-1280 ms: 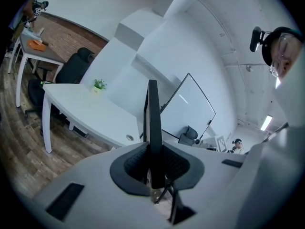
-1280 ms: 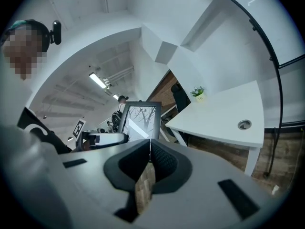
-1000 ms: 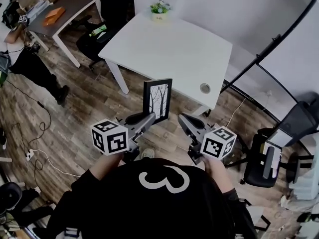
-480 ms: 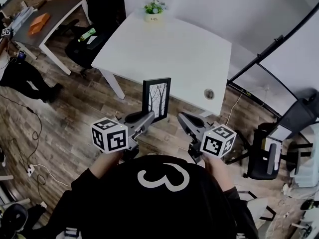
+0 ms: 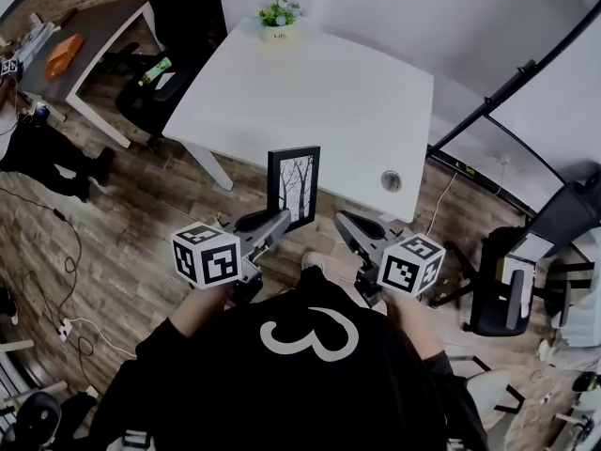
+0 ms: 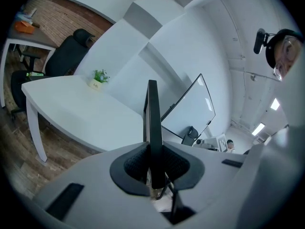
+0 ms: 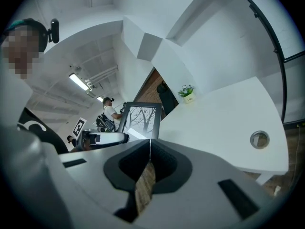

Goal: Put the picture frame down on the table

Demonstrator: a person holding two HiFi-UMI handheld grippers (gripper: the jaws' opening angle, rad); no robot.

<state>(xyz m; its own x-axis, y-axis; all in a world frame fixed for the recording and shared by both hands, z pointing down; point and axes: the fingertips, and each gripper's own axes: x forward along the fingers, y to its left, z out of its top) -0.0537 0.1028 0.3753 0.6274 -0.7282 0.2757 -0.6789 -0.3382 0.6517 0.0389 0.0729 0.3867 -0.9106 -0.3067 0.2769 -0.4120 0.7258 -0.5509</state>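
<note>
Gripping a black picture frame (image 5: 295,186) with the left gripper (image 5: 282,222), jaws narrow and pressed on the frame's lower left edge. Seen edge-on in the left gripper view (image 6: 152,123), standing upright out of the dark pads (image 6: 136,163). Facing the person, with a print of bare trees behind the glass. Held in the air by the near edge of the white table (image 5: 310,92), not resting on the tabletop. Right gripper (image 5: 343,222) just beside the frame's right side, apart from it, jaws together with nothing between them (image 7: 149,156); only wooden floor (image 5: 141,224) showing below the closed pads. Frame also visible from the right gripper view (image 7: 139,119), up and left of the jaws. On the far edge of the table, a small potted plant (image 5: 277,17); near its right front corner, a round cable grommet (image 5: 391,181). At the table's left, a black office chair (image 5: 150,97), and further left a grey desk (image 5: 99,26)
</note>
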